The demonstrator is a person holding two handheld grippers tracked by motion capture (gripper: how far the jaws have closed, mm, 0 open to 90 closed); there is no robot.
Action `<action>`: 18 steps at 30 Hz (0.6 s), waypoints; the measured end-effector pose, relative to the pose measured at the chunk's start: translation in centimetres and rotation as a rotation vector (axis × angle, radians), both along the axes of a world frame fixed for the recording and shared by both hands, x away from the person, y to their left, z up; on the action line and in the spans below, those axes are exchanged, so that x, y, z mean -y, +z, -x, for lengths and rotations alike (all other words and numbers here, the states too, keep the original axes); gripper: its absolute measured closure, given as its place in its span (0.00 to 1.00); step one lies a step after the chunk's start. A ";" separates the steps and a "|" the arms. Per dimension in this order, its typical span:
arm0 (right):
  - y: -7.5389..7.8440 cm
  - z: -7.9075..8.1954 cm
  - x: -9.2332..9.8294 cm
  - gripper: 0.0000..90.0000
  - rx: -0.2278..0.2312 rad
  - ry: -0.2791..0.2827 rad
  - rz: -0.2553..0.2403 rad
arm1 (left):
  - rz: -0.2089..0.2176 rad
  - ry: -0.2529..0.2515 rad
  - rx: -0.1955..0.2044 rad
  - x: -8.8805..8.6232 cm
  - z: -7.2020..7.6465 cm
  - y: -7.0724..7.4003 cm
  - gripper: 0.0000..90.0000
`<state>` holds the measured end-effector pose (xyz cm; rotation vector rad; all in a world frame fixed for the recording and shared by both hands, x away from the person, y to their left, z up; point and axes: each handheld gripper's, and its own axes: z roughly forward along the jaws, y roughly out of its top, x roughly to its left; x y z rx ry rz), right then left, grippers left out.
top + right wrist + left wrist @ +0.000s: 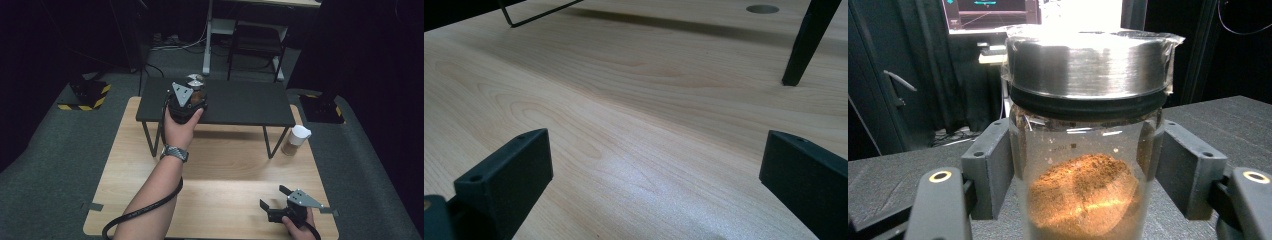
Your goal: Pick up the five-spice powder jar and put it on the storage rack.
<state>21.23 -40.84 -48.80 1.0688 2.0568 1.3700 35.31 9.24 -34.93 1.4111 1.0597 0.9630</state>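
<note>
One jar (1083, 150) of brown powder stands on black shelf (240, 102), clamped by left gripper (186, 102); release pending. Right gripper (280, 202) rests wide, empty, on wooden table (215, 200). Second jar (295, 140) waits beside shelf leg.

Base of glass jar with steel lid and brown powder (1083, 165) cut off by bottom edge; label on small white-capped bottle (295, 140) too small to read.

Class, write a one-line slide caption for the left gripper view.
Left gripper shut on a steel-lidded glass jar of brown powder, standing on the black shelf.
</note>
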 end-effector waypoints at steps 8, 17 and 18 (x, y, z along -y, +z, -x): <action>0.0 0.0 0.0 0.00 0.002 0.000 0.000 | 0.016 -0.006 -0.013 -0.3 -0.1 0.2 0.25; 0.0 0.0 0.0 0.00 0.001 0.001 -0.002 | 0.029 -0.029 -0.030 -1.0 0.1 0.3 0.01; 0.0 0.0 0.0 0.00 0.001 0.000 -0.002 | 0.026 -0.032 -0.029 -1.1 0.2 0.3 0.01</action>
